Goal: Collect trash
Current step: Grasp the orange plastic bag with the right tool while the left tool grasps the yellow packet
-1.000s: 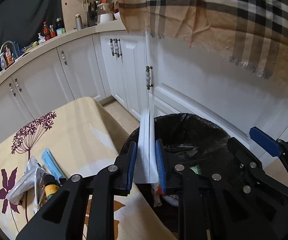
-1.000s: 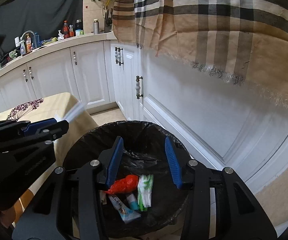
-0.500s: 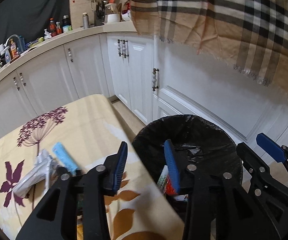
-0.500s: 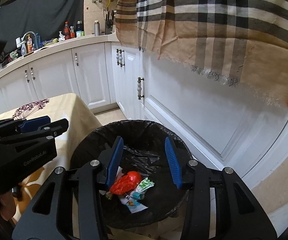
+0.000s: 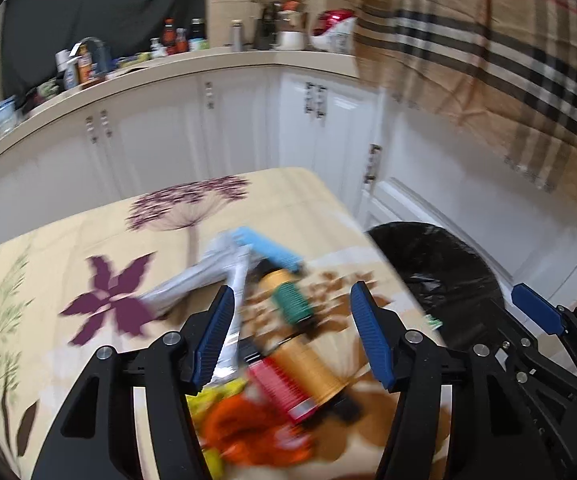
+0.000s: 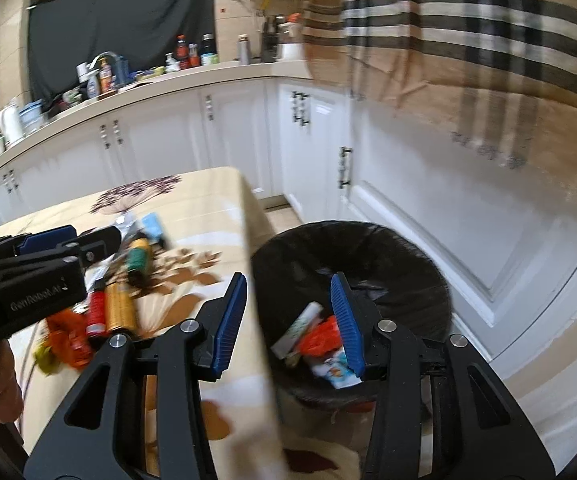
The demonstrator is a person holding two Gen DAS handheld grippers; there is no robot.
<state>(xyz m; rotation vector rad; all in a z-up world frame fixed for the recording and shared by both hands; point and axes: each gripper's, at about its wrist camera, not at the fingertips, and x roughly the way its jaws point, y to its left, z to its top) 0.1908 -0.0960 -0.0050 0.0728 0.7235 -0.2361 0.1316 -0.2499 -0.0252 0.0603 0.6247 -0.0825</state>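
My left gripper (image 5: 292, 289) hangs over the trash pile on the flowered table (image 5: 40, 264); its jaws are opening and grip nothing. Blurred below it lie a gold bottle with a green cap (image 5: 290, 300), a gold bottle with a red cap (image 5: 308, 372), an orange wrapper (image 5: 248, 432), a silver wrapper (image 5: 192, 284) and a blue packet (image 5: 266, 250). My right gripper (image 6: 288, 279) is open and empty, between the table edge and the black-lined bin (image 6: 408, 264). The bin holds a white tube (image 6: 296, 332) and an orange bag (image 6: 322, 334). The left gripper (image 6: 74, 240) shows at the right wrist view's left edge.
The bin (image 5: 448, 256) stands on the floor just right of the table corner, close against white cabinet doors (image 6: 428, 208). A checked cloth (image 5: 488, 60) hangs above it. The counter (image 5: 168, 68) behind carries bottles and a tap. A hand (image 6: 4, 384) holds the left gripper.
The left gripper let go of the flat white package over the bin, opened, and swung left over the table's trash pile. The right gripper drew back leftward; the table edge now crosses its view.
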